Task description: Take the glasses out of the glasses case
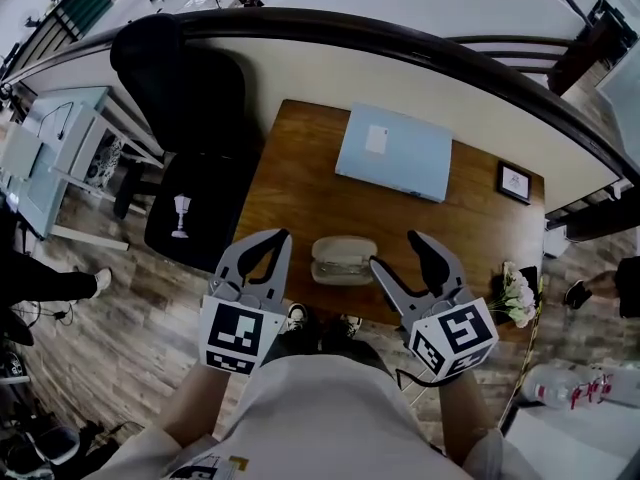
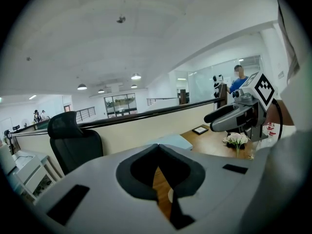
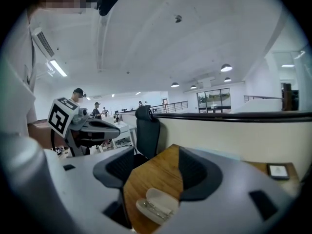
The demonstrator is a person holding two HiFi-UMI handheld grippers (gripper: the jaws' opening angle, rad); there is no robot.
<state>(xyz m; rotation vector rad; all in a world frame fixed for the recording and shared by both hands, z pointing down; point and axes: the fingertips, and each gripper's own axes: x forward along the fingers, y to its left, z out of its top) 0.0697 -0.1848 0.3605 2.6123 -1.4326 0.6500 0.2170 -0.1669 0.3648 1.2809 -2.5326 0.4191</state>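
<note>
An open white glasses case [image 1: 342, 260] lies near the front edge of the wooden desk [image 1: 300, 183], with the glasses [image 1: 338, 267] in its lower half. My left gripper [image 1: 281, 236] hovers just left of the case, its jaws meeting at the tips with nothing between them. To the case's right, my right gripper [image 1: 394, 248] is open and a little above the desk. In the right gripper view the case [image 3: 157, 204] and the glasses [image 3: 154, 209] show between the spread jaws. The left gripper view shows only a sliver of desk through its jaws.
A pale blue laptop-like slab [image 1: 393, 152] lies at the back of the desk. At the right edge are a small picture frame [image 1: 514, 182] and white flowers [image 1: 517, 296]. A black office chair [image 1: 185, 128] stands left of the desk, and a curved railing [image 1: 400, 38] runs behind it.
</note>
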